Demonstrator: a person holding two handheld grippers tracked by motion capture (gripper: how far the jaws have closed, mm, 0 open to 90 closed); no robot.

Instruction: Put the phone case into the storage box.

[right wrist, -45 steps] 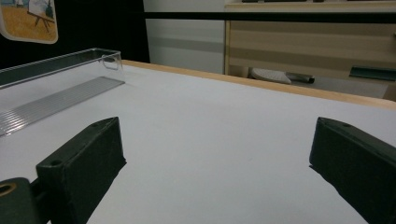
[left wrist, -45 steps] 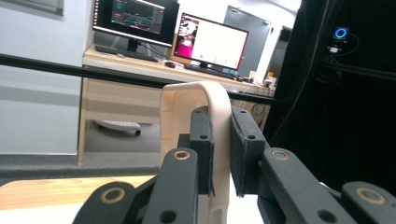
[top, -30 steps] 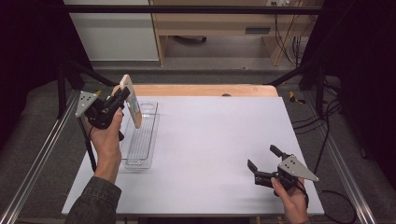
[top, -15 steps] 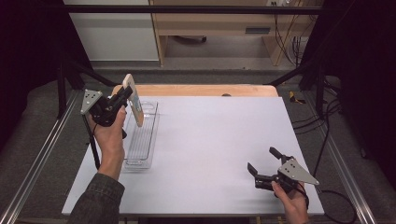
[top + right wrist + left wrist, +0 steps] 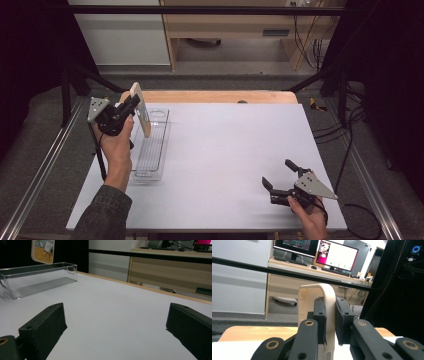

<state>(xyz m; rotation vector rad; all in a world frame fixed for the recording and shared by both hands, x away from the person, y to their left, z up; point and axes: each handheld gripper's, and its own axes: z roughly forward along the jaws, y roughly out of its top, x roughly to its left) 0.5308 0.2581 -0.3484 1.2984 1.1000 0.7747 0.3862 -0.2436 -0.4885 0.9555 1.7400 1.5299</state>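
Note:
My left gripper [image 5: 131, 103] is shut on a flat cream board [image 5: 142, 114] with rounded corners and holds it upright above the far end of a clear plastic tray [image 5: 150, 156]. In the left gripper view the pads [image 5: 321, 315] pinch the board's curved edge [image 5: 312, 292]. The right gripper view shows a picture on the board's face [image 5: 43, 250], over the tray [image 5: 37, 277]. My right gripper [image 5: 277, 172] hovers low over the table's near right corner, open with nothing between its jaws [image 5: 115, 315].
The white table top [image 5: 225, 145] has a wooden strip [image 5: 210, 96] along its far edge. Metal rails [image 5: 45, 170] run along both sides, and cables [image 5: 345, 150] hang off the right edge. A desk with monitors [image 5: 337, 255] stands beyond the table.

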